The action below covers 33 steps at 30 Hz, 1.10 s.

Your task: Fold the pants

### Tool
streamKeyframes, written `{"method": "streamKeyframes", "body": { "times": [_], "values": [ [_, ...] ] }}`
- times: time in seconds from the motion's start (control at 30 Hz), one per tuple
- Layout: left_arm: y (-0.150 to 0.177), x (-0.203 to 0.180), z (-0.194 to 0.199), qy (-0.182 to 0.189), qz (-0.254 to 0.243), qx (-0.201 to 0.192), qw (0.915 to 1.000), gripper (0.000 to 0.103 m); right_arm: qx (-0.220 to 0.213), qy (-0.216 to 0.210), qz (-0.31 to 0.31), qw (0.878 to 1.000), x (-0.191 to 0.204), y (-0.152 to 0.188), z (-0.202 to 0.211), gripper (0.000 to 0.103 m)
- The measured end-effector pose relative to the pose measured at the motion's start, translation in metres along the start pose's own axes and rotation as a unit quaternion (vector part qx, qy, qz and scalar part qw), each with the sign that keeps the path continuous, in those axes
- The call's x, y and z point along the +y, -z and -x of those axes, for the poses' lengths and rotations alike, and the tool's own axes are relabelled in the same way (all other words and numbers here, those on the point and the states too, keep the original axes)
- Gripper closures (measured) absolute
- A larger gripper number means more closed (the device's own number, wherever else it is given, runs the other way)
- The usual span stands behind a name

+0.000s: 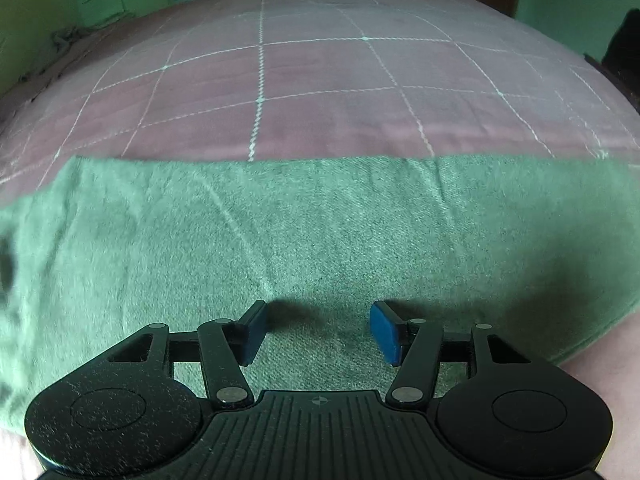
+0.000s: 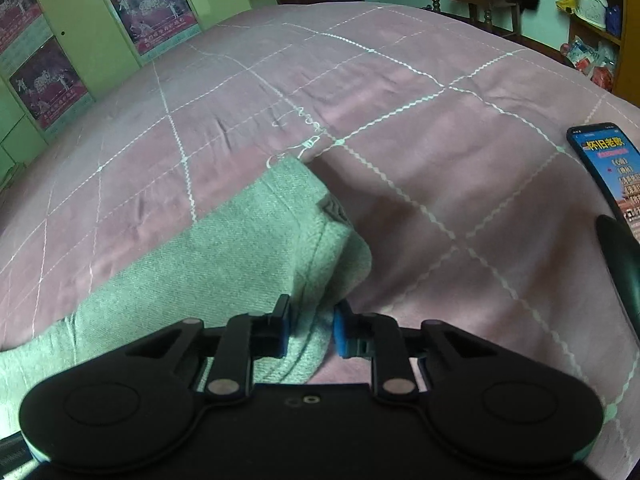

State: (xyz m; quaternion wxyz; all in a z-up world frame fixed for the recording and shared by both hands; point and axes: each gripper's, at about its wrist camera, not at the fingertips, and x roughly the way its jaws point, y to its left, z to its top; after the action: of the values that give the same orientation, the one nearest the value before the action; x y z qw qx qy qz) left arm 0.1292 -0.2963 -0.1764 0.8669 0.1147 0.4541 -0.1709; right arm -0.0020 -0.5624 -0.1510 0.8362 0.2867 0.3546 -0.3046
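Green-grey pants (image 1: 304, 232) lie flat across the near part of a pink quilted bed (image 1: 320, 92). My left gripper (image 1: 318, 330) hovers just over the cloth with its blue pads wide apart and nothing between them. In the right wrist view the pants (image 2: 248, 240) end in a folded corner with a small label. My right gripper (image 2: 310, 330) has its jaws partly closed around the near edge of that corner, with the cloth between the blue pads.
A phone (image 2: 604, 172) with a lit screen lies on the bed at the right. Green cabinets with posters (image 2: 60, 60) stand at the left. A dark wooden table (image 2: 476, 4) and shelves (image 2: 600, 24) stand beyond the bed.
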Motion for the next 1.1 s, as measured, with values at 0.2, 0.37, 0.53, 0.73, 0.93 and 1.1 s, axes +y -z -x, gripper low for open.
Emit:
{"method": "streamKeyframes", "body": {
  "times": [0.2,0.37,0.53,0.73,0.93,1.1],
  "values": [
    [-0.010,0.040,0.012,0.042,0.088,0.019,0.9951,0.046,-0.058,-0.015,0.066,0.996,0.041,-0.008,0.033,0.085],
    [-0.008,0.094,0.027,0.021,0.128,0.004,0.9916,0.046,-0.105,-0.074,0.168,0.977,0.117,0.002,0.068,0.086],
    [0.006,0.153,0.035,-0.004,0.164,0.006,0.9864,0.046,-0.090,-0.154,0.253,0.951,0.207,0.048,0.077,0.086],
    [0.019,0.185,0.037,0.035,0.190,0.019,0.9810,0.046,0.040,-0.171,0.317,0.932,0.255,0.129,0.024,0.072],
    [0.015,0.169,0.033,0.126,0.230,0.026,0.9647,0.018,0.037,-0.200,0.293,0.934,0.231,0.123,0.041,0.057],
    [0.016,0.148,0.015,0.155,0.261,0.056,0.9511,0.018,-0.004,-0.185,0.253,0.949,0.195,0.100,0.060,0.051]
  ]
}}
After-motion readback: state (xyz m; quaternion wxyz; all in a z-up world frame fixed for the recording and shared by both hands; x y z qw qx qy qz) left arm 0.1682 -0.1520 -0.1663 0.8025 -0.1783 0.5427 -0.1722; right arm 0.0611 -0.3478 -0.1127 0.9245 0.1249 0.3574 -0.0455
